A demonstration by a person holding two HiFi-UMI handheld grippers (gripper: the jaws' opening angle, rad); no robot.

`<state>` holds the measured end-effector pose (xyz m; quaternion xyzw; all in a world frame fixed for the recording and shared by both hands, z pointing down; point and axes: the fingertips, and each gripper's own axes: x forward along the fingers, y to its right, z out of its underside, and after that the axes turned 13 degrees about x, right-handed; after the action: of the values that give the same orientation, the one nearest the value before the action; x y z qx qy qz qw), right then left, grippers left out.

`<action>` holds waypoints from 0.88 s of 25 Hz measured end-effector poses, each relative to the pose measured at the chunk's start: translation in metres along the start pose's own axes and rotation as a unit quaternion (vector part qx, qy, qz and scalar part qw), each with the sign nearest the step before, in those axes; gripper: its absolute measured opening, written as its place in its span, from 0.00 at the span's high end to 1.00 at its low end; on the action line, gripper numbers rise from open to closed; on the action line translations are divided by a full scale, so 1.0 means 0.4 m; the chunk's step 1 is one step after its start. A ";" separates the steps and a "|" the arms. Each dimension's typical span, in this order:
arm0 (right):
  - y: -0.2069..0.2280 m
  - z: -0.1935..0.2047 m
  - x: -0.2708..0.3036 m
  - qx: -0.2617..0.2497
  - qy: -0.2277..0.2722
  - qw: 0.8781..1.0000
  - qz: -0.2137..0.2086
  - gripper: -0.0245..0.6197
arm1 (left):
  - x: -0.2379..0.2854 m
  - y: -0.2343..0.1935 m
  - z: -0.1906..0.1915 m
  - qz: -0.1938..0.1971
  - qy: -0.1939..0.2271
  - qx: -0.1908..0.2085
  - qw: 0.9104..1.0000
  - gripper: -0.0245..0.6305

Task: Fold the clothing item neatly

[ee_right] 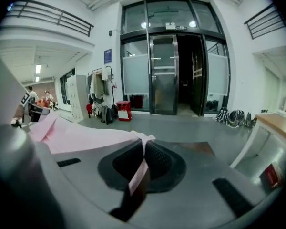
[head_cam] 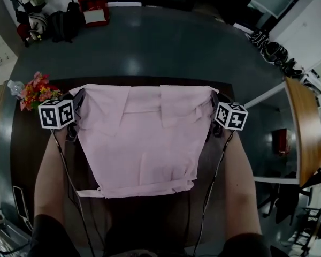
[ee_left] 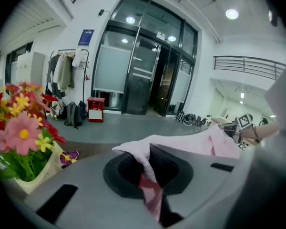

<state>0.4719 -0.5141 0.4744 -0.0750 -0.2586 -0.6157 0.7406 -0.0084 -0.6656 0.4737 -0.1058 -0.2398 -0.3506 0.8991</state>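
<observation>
Two handheld grippers hold up a pale pink cloth garment (head_cam: 142,143) by its top corners over a dark brown wooden table (head_cam: 24,154). The left gripper (head_cam: 80,98) has its jaws pressed together on the garment's left top corner. In the left gripper view a fold of pink cloth (ee_left: 190,144) is pinched between the black pads of that gripper (ee_left: 148,175). The right gripper (head_cam: 214,100) is clamped the same way on the right top corner, and the right gripper view shows a thin strip of the cloth (ee_right: 81,135) squeezed between the closed jaws of that gripper (ee_right: 142,166).

The garment's top edge runs stretched from one gripper to the other, just inside the table's far edge. From there the cloth narrows toward the near edge, where its lower hem lies across the middle with a thin strip trailing off at the left. Whether the lower part rests flat on the table cannot be told.

A bunch of red, pink and yellow flowers (head_cam: 36,92) stands at the table's far left corner, just beside the left gripper, and fills the left of the left gripper view (ee_left: 19,132).

Beyond the table is a grey floor. On it, well apart from the table, stand a small red box (head_cam: 94,7) and a black backpack (head_cam: 64,24), in front of tall glass doors (ee_right: 167,66). A light wooden desk (head_cam: 299,127) stands off to the right.
</observation>
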 end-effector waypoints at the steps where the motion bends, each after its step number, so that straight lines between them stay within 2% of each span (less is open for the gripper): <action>1: 0.004 0.014 0.029 -0.009 -0.010 1.000 0.008 0.96 | 0.027 -0.012 0.011 -0.002 -0.011 -0.004 1.000 0.92; 4: 0.014 0.046 0.095 -0.026 -0.032 0.999 0.027 0.96 | 0.088 -0.032 0.037 -0.006 -0.040 0.002 0.999 0.92; 10: 0.011 0.089 0.144 -0.046 -0.043 0.997 0.048 0.95 | 0.124 -0.037 0.082 -0.009 -0.077 0.077 0.994 0.92; 12: 0.009 0.095 0.142 -0.045 -0.045 0.997 0.048 0.83 | 0.118 -0.032 0.102 -0.005 -0.096 0.101 0.990 0.82; 14: 0.018 0.090 0.130 -0.032 -0.040 0.997 0.049 0.72 | 0.110 -0.024 0.117 0.002 -0.117 0.130 0.985 0.66; 16: 0.029 0.077 0.100 -0.034 -0.024 0.997 0.061 0.72 | 0.091 -0.024 0.122 -0.005 -0.130 0.155 0.979 0.62; 18: 0.025 0.061 0.051 -0.057 0.001 0.996 0.074 0.72 | 0.055 -0.029 0.111 -0.026 -0.114 0.154 0.981 0.62; 20: -0.009 0.044 -0.013 -0.076 0.029 0.994 0.071 0.72 | 0.001 -0.029 0.079 -0.057 -0.062 0.125 0.989 0.62; 22: -0.060 0.018 -0.086 -0.078 0.061 0.994 0.052 0.73 | -0.060 -0.003 0.036 -0.081 -0.001 0.099 0.992 0.62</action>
<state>0.4432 -0.4865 0.4595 -0.1075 -0.1598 -0.5980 0.7780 -0.0298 -0.6474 0.4738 0.0037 -0.2822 -0.3968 0.8734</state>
